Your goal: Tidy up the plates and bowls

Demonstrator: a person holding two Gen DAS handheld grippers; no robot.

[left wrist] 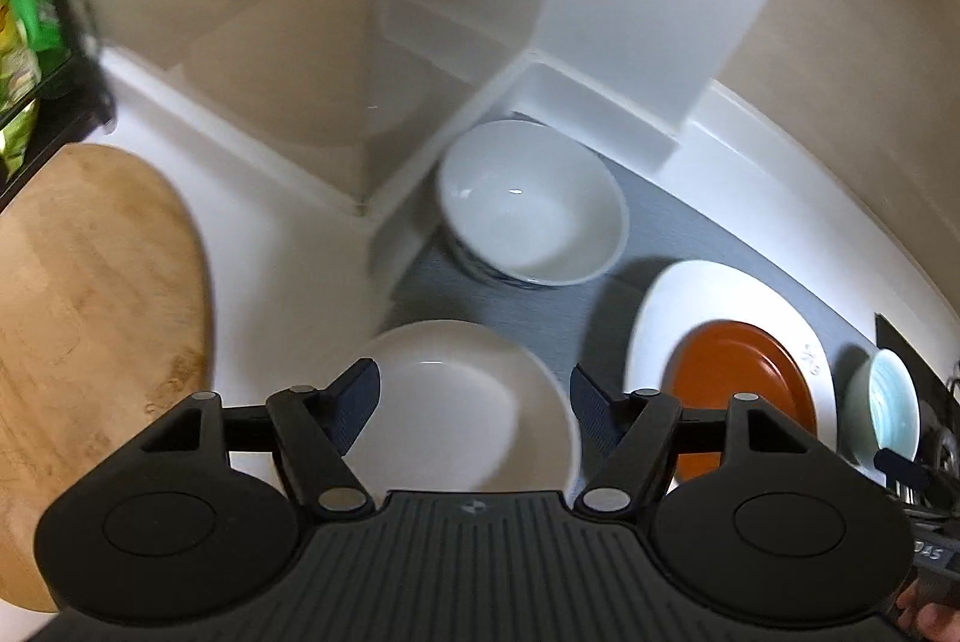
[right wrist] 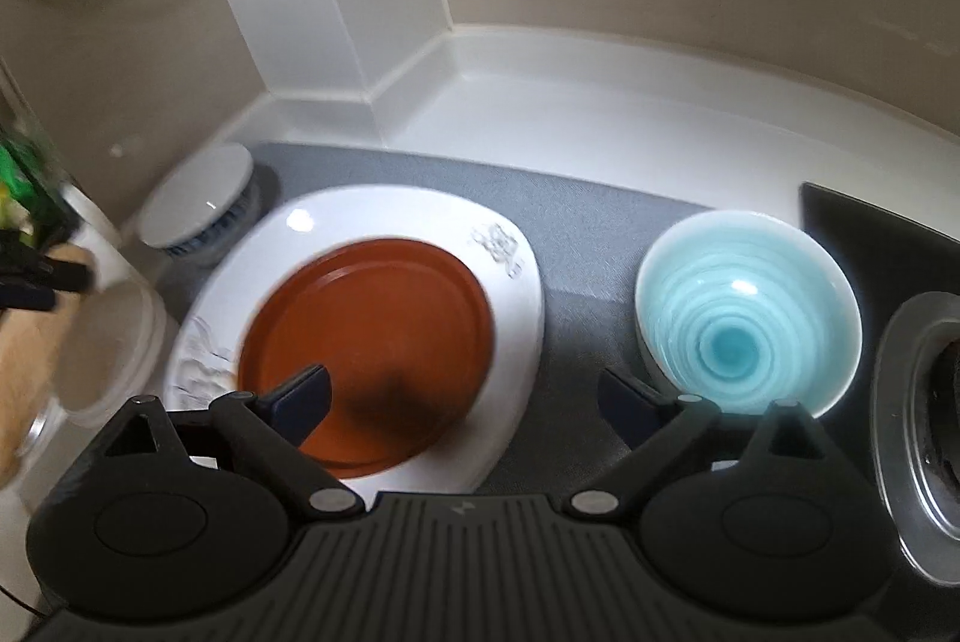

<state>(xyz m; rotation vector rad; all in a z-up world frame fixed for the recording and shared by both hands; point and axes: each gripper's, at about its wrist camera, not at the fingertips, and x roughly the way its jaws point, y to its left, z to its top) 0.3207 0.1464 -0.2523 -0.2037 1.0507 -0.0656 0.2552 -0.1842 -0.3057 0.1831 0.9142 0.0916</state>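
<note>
My left gripper (left wrist: 474,384) is open, and a shallow white dish (left wrist: 456,402) lies below and between its fingers without touching them. Behind the dish, a white bowl (left wrist: 531,201) is nested in a blue-patterned bowl. To the right, a brown plate (left wrist: 738,378) lies on a large white plate (left wrist: 708,294). My right gripper (right wrist: 465,384) is open above the near edge of the brown plate (right wrist: 372,336) on the white plate (right wrist: 420,216), with nothing held. A pale blue ringed bowl (right wrist: 744,318) stands to the right on the grey mat (right wrist: 576,234).
A round wooden board (left wrist: 90,312) lies at the left on the white counter. A white pillar (left wrist: 648,0) and beige walls close off the back corner. A metal stove burner (right wrist: 924,402) sits at the far right. Green packets (left wrist: 24,30) fill a black rack at the far left.
</note>
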